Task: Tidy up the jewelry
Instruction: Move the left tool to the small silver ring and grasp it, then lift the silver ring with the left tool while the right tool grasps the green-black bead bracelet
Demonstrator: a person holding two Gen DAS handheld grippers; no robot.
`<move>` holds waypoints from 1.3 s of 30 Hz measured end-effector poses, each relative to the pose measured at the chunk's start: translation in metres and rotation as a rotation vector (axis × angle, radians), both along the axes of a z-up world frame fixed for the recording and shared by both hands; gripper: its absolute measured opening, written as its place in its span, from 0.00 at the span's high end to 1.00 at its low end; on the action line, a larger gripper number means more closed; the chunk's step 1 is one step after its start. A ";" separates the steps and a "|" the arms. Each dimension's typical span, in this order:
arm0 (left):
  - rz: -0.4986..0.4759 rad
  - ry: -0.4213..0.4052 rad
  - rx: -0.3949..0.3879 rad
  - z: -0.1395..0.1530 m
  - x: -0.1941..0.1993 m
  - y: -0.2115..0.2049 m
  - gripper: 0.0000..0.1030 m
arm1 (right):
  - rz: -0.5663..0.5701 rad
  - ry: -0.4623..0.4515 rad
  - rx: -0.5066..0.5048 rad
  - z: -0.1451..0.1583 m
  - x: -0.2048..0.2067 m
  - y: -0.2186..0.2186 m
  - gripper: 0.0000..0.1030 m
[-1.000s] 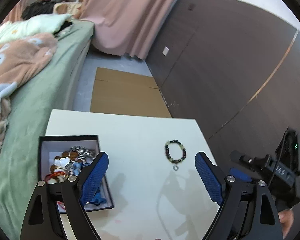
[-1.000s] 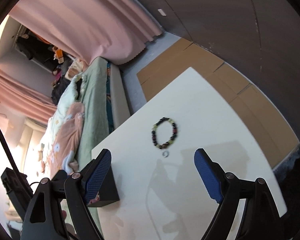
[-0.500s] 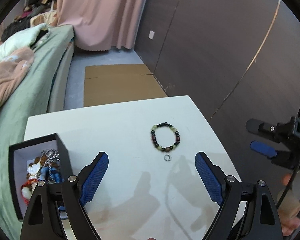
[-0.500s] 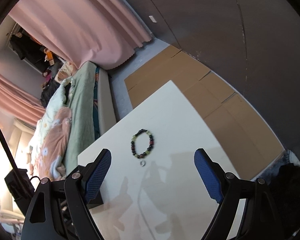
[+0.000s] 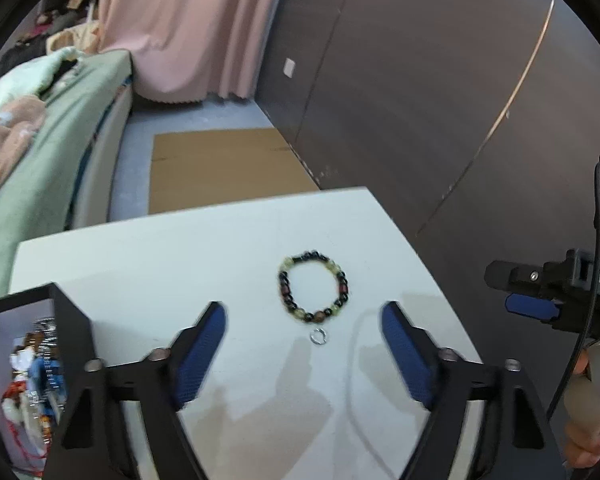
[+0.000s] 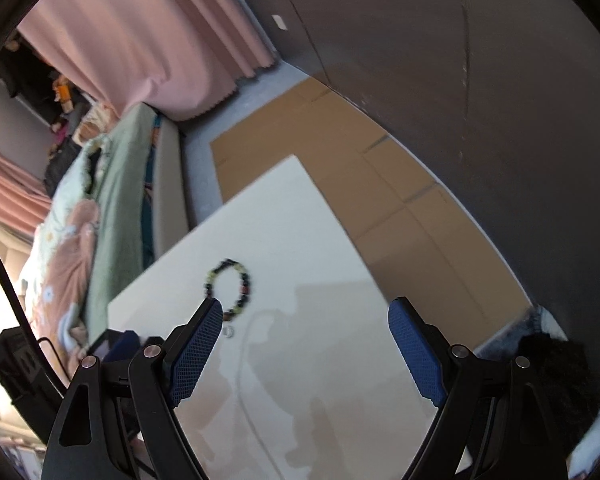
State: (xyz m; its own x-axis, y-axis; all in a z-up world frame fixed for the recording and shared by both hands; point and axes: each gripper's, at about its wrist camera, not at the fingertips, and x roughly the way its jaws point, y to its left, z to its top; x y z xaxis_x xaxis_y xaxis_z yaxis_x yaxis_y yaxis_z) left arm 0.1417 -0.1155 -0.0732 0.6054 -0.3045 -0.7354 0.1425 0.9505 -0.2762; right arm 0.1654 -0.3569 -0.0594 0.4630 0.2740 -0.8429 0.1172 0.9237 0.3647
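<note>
Table (image 5: 180,264): only left view shows box (image 5: 28,360) contents.

Soft, even indoor light. Faint grey shadows pool on the white desk (image 5: 204,264) toward 6 o'clock. Fisheye bending darkens every rim. The right wrist view is smeared, the bracelet (image 6: 229,289) perhaps motion-blurred; glare burns at 9 o'clock.

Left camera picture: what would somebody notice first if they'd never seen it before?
Probably the beaded bracelet, a ring of dark and yellow-green beads lying flat in the middle of the white table, with a small silver ring just below it. Next, the open black box at the left edge, stuffed with colorful jewelry, and the left gripper open wide in front.
</note>
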 end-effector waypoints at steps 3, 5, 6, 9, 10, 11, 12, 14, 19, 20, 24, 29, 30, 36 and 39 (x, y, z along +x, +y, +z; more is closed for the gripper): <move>-0.028 0.026 0.030 -0.011 0.005 -0.010 0.42 | -0.023 0.032 0.012 -0.006 0.001 -0.010 0.17; -0.047 0.036 0.049 -0.018 0.007 -0.018 0.46 | -0.041 0.046 0.020 -0.008 0.003 -0.016 0.17; -0.054 0.039 0.056 -0.021 0.007 -0.020 0.47 | -0.047 0.051 0.023 -0.009 0.002 -0.019 0.17; -0.078 0.034 0.084 -0.026 0.006 -0.030 0.50 | -0.061 0.063 0.028 -0.012 0.003 -0.024 0.17; -0.086 0.032 0.092 -0.027 0.005 -0.033 0.52 | -0.064 0.066 0.031 -0.012 0.004 -0.025 0.17; -0.097 0.032 0.107 -0.028 0.005 -0.038 0.54 | -0.066 0.068 0.034 -0.013 0.005 -0.025 0.17; -0.102 0.033 0.118 -0.030 0.005 -0.040 0.57 | -0.067 0.070 0.036 -0.013 0.004 -0.026 0.17; -0.113 0.040 0.141 -0.035 0.007 -0.046 0.64 | -0.065 0.070 0.035 -0.013 0.005 -0.026 0.17; -0.105 0.019 0.215 -0.042 0.004 -0.050 0.84 | -0.047 0.074 0.025 -0.015 0.004 -0.023 0.17; -0.097 0.021 0.234 -0.043 0.004 -0.050 0.87 | -0.045 0.076 0.023 -0.015 0.005 -0.022 0.17; -0.097 0.046 0.173 -0.041 0.005 -0.038 0.87 | -0.042 0.083 0.017 -0.017 0.006 -0.018 0.17; -0.070 0.018 0.118 -0.022 0.000 -0.019 0.87 | -0.007 0.078 0.021 -0.019 0.010 -0.005 0.17; -0.061 0.011 0.104 -0.017 0.000 -0.015 0.87 | 0.001 0.076 0.025 -0.020 0.011 -0.002 0.17; -0.012 -0.010 0.050 0.002 -0.003 0.010 0.87 | 0.061 0.029 0.006 -0.019 0.017 0.029 0.28; 0.009 -0.021 0.033 0.009 -0.004 0.020 0.87 | 0.091 0.031 -0.006 -0.023 0.022 0.044 0.41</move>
